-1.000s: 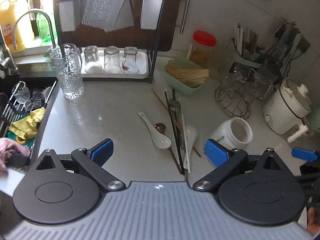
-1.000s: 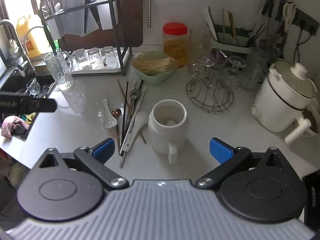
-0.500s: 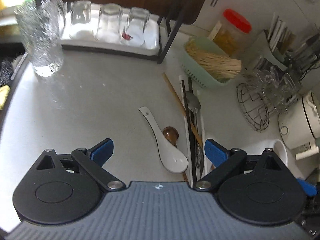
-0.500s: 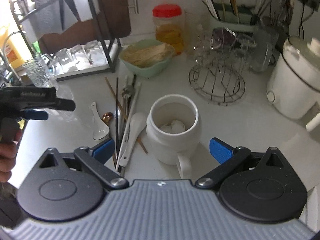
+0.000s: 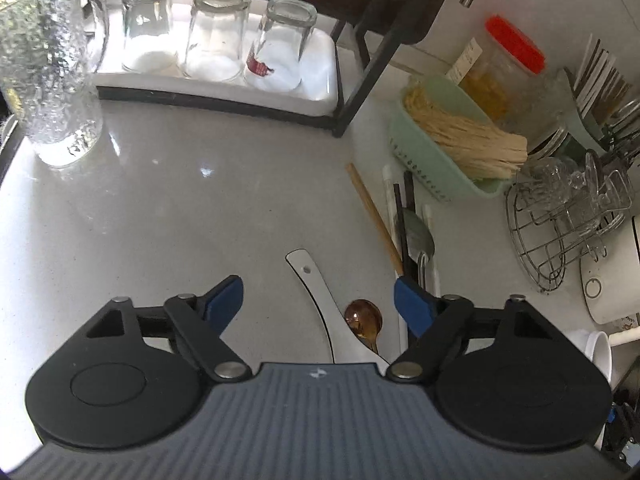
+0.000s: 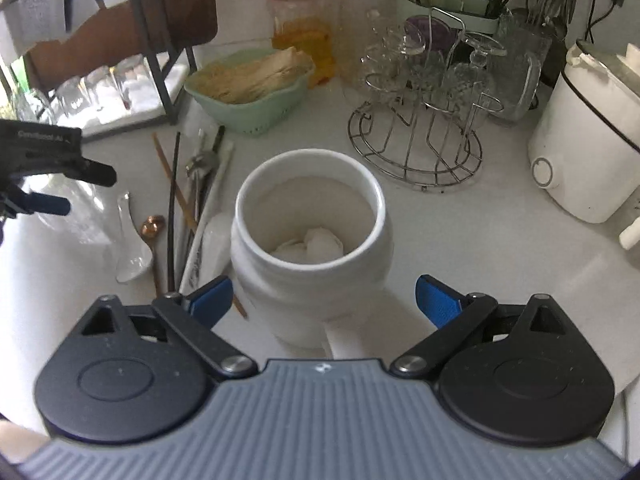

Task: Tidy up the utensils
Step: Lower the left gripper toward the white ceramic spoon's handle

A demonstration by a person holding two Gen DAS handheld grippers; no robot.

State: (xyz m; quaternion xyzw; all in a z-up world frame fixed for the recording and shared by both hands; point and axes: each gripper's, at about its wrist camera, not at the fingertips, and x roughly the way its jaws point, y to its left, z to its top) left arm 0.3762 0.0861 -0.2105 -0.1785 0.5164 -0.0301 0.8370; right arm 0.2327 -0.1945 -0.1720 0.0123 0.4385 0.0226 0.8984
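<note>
The loose utensils lie in a bundle on the pale counter [image 5: 168, 216], between the green basket [image 5: 436, 160] and the white jar [image 6: 310, 236]. Nearest the left gripper [image 5: 318, 300] is the white soup spoon [image 5: 320, 300], handle pointing away and bowl toward the camera, partly hidden under the gripper body. Just beside its bowl lies a small brown spoon [image 5: 363, 317]. Further right lie black chopsticks [image 5: 404, 220], a wooden chopstick [image 5: 374, 216] and a metal spoon [image 5: 416, 234], overlapping one another.

The left gripper's jaws are closing but stand well apart — the soup spoon's handle lies between them and no pad touches it. The right gripper [image 6: 324, 300] is also closing, its blue pads flanking the jar's belly; whether the left pad has reached the wall I cannot tell, and the right one is plainly clear of it.

The soup spoon looks like glazed ceramic: stiff, smooth, probably slippery and likely to chip if dropped. Lying flat, it offers little height to grab, so the narrow handle near its middle seems the best place, pinched across its width. The jar looks heavy and thick-walled, with a handle [image 6: 344, 342] toward the camera; its wide round body would need nearly the full spread, and a hold low on the belly should steady it. The chopsticks are light and thin — they would likely roll.
</note>
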